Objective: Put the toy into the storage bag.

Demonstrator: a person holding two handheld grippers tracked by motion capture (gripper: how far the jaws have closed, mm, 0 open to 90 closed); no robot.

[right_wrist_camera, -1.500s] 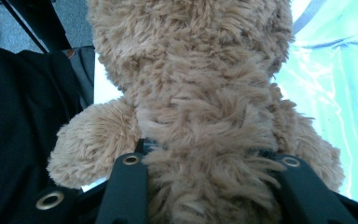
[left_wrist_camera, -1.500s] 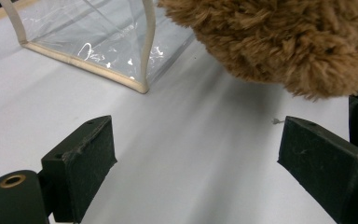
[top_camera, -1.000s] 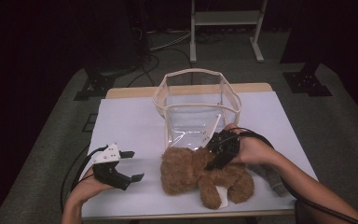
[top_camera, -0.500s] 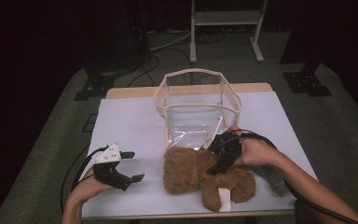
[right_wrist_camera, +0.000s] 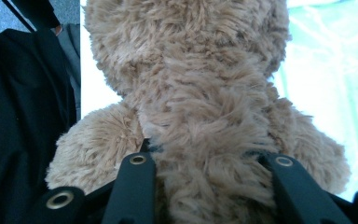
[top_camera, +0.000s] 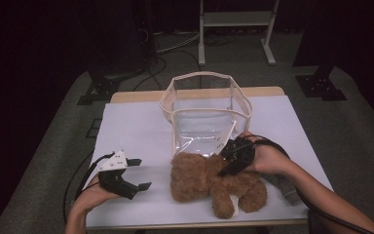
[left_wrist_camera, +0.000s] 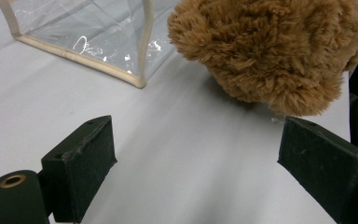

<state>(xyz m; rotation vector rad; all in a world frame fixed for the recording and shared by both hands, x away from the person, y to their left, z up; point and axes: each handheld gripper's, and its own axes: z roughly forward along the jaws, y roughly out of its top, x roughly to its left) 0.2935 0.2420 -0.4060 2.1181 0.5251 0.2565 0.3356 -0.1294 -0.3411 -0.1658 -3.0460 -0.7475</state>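
Observation:
A brown teddy bear (top_camera: pixel 199 178) lies on the white table (top_camera: pixel 141 131), just in front of a clear plastic bag with beige trim (top_camera: pixel 204 112). My right gripper (top_camera: pixel 224 170) comes in from the right. Its jaws have just been closing and now press into the fur of the bear's body (right_wrist_camera: pixel 205 93) from both sides. My left gripper (top_camera: pixel 141 173) rests low on the table, left of the bear, open and holding nothing. From the left gripper view, the bear's head (left_wrist_camera: pixel 270 51) and a corner of the bag (left_wrist_camera: pixel 88 28) lie ahead of the left gripper (left_wrist_camera: pixel 200 140).
A grey cloth (top_camera: pixel 285 187) lies under my right forearm near the table's front right corner. Cables trail from both grippers. A metal stand (top_camera: pixel 236 19) and floor cables sit beyond the table's far edge.
My right hand has shifted slightly on the bear. The bear, the bag and the left gripper stay where they were.

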